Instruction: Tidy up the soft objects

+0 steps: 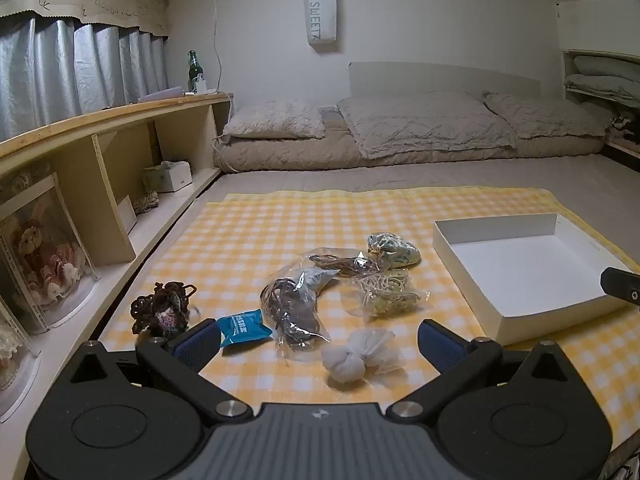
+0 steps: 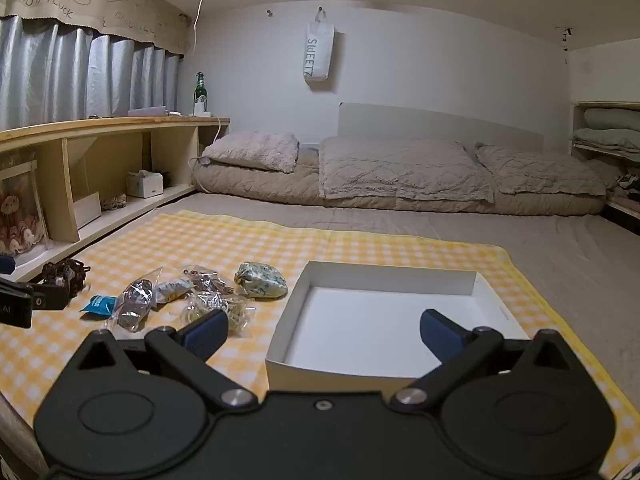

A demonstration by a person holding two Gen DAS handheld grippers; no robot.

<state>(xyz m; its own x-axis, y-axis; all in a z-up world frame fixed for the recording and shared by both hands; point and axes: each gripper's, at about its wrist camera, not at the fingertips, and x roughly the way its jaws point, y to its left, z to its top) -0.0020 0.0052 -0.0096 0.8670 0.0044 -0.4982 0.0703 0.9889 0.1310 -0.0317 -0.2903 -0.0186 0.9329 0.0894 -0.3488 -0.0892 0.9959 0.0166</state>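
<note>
On the yellow checked cloth (image 1: 256,236) lie soft bundles: a knotted white cloth ball (image 1: 362,356), clear bags of dark cord (image 1: 290,312) and pale string (image 1: 384,292), a blue packet (image 1: 242,328), a floral pouch (image 1: 394,250), and a dark crocheted piece (image 1: 162,308), all left of the shallow white box (image 1: 520,268); the left gripper (image 1: 320,338) and right gripper (image 2: 324,330) both have fingers spread, holding nothing

Left tongs (image 1: 320,340) spread wide, blue pads (image 1: 199,343) apart, gripping nothing; right tongs (image 2: 323,334) likewise wide, level, nothing between pads
</note>
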